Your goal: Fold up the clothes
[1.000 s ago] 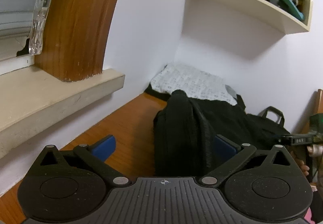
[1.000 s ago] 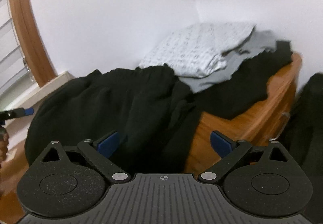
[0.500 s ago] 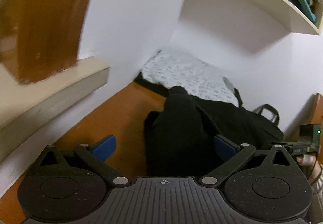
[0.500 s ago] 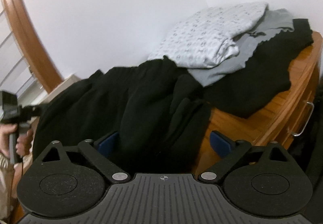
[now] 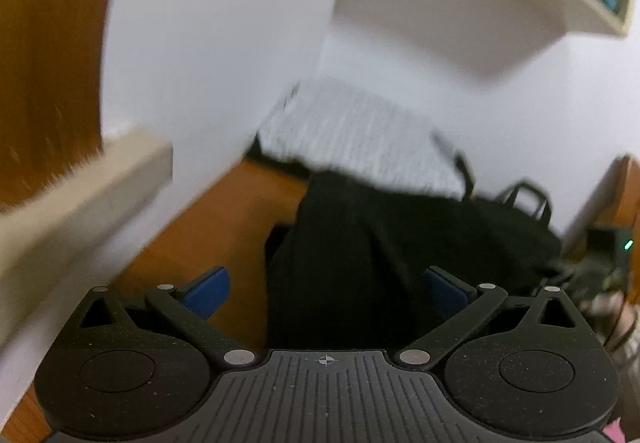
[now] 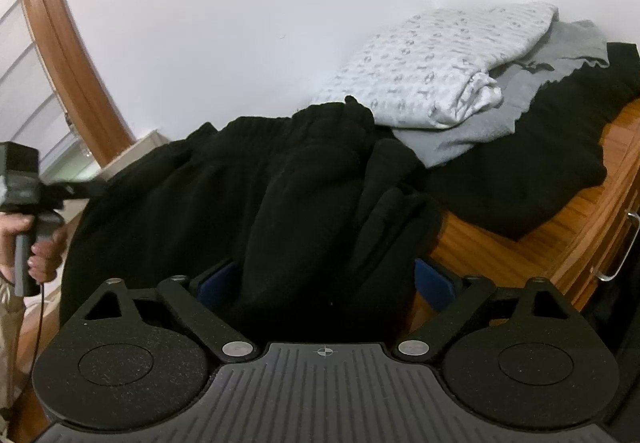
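A patterned white garment (image 6: 436,63) already lies folded at the back of the wooden surface (image 6: 532,243), while the black garment (image 6: 280,195) sprawls unfolded between the right gripper's (image 6: 326,285) closing, not yet pinching fingers and the left gripper's (image 5: 326,285) spread ones.

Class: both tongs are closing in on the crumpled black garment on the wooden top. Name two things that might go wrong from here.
1. The right tongs are closing around a thick bunch of the black garment, so they may pinch several layers.
2. Pulling could drag the folded white patterned cloth beside it out of shape.

Black garment (image 6: 288,195); white patterned cloth (image 6: 436,67); grey cloth (image 6: 520,99)
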Demonstrator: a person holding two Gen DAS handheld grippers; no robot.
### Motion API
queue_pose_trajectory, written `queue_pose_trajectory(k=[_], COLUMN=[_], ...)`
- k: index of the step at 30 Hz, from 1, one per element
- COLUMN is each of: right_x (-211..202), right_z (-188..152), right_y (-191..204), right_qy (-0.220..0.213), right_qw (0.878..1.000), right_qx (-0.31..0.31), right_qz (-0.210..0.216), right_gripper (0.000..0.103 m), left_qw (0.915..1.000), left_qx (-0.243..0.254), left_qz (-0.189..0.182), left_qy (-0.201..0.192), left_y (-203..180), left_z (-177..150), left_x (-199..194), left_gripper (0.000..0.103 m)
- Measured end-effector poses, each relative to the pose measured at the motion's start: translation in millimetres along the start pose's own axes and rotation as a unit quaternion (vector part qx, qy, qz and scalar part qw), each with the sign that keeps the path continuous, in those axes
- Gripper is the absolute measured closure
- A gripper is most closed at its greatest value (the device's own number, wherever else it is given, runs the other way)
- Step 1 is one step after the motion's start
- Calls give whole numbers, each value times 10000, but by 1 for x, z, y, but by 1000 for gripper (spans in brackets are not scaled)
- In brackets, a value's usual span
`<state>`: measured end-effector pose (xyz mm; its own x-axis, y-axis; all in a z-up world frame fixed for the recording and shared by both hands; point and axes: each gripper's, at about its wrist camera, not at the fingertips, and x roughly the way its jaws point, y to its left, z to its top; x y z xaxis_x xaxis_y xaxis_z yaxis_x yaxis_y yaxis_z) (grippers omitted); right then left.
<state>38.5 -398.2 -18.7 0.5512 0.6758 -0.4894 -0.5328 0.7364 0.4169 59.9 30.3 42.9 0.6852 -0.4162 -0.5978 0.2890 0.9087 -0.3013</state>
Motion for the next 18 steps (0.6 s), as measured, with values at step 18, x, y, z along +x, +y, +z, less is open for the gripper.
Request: queue_pose_trajectory(k=[18], right_x=[21], right_z=[12], right_y=[-14], right_qy=[49], right_qw=[9979], right_qx=[394], right_qz=[504], right_gripper=[45], left_qw=[9830], left_qx=[-490], left_qz=[-1406], left_qy=[1070], left_y=[43], left_z=[7], left_x=[75], left_gripper=[29])
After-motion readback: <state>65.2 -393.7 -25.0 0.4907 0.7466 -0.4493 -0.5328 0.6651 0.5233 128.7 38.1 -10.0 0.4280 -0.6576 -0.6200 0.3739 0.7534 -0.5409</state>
